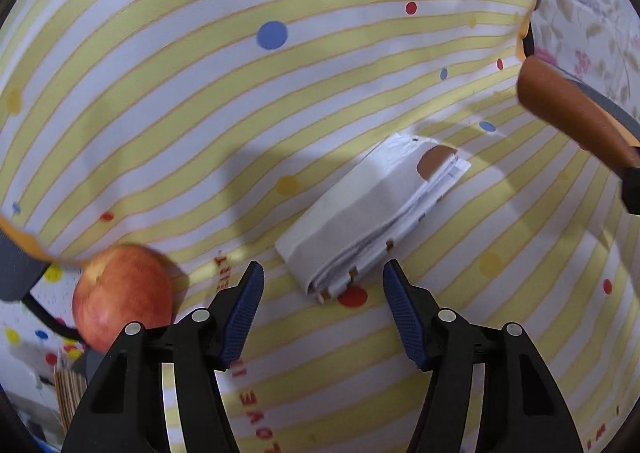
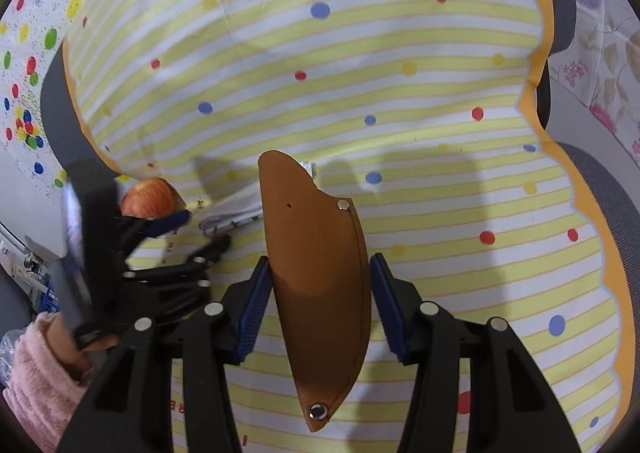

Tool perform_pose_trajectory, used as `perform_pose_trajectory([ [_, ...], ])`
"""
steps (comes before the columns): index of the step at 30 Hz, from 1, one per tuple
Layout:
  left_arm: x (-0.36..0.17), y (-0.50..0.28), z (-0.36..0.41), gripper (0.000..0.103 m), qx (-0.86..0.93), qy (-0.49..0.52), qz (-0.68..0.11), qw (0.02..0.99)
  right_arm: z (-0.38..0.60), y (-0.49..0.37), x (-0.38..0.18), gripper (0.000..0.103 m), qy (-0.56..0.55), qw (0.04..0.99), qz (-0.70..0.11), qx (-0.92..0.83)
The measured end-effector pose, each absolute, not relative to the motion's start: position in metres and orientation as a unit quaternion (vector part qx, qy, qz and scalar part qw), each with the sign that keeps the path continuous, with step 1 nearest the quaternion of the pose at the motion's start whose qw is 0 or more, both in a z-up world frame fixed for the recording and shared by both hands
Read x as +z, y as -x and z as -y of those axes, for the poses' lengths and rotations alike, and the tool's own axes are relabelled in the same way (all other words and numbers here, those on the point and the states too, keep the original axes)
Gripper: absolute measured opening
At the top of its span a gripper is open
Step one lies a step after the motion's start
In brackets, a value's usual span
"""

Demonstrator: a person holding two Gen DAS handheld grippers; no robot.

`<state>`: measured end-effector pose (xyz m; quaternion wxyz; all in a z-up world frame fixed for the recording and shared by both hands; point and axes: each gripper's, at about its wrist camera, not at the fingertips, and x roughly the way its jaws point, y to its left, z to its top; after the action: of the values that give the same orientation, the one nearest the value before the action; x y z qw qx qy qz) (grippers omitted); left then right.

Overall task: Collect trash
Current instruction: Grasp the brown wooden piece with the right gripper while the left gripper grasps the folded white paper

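A folded white paper napkin [image 1: 372, 209] lies on the yellow striped tablecloth [image 1: 280, 101], just ahead of my left gripper [image 1: 323, 277], which is open and empty with the napkin's near end between its fingertips. My right gripper [image 2: 316, 273] is shut on a brown leather sheath [image 2: 320, 285] held above the cloth. The sheath also shows at the right edge of the left wrist view [image 1: 568, 109]. The napkin [image 2: 236, 213] shows partly behind the sheath in the right wrist view, with the left gripper [image 2: 192, 237] beside it.
A red apple [image 1: 122, 295] sits left of my left gripper near the table edge, also seen in the right wrist view [image 2: 150, 199]. A floral cloth [image 1: 588, 25] lies beyond the table's right edge. A grey chair [image 2: 604, 189] stands on the right.
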<state>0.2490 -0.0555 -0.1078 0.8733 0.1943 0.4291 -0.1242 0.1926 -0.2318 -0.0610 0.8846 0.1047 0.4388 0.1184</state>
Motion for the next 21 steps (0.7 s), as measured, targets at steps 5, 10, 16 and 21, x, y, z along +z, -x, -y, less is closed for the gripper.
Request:
perform_pose_trajectory([
  [5, -0.113, -0.259, 0.072, 0.056, -0.128, -0.236, -0.414, 0.87, 0.239, -0.187, -0.056, 0.05, -0.113, 0.888, -0.429, 0.121],
  [10, -0.12, -0.265, 0.094, 0.023, -0.153, -0.276, -0.41, 0.856, 0.25, -0.182, -0.056, 0.05, -0.123, 0.889, -0.425, 0.119],
  [16, -0.099, -0.26, 0.083, 0.004, -0.174, -0.189, -0.418, 0.871, 0.258, -0.168, -0.051, 0.05, -0.126, 0.895, -0.414, 0.105],
  [21, -0.062, -0.212, 0.064, 0.004, -0.199, -0.095, -0.393, 0.893, 0.266, -0.142, -0.042, 0.05, -0.128, 0.905, -0.396, 0.088],
])
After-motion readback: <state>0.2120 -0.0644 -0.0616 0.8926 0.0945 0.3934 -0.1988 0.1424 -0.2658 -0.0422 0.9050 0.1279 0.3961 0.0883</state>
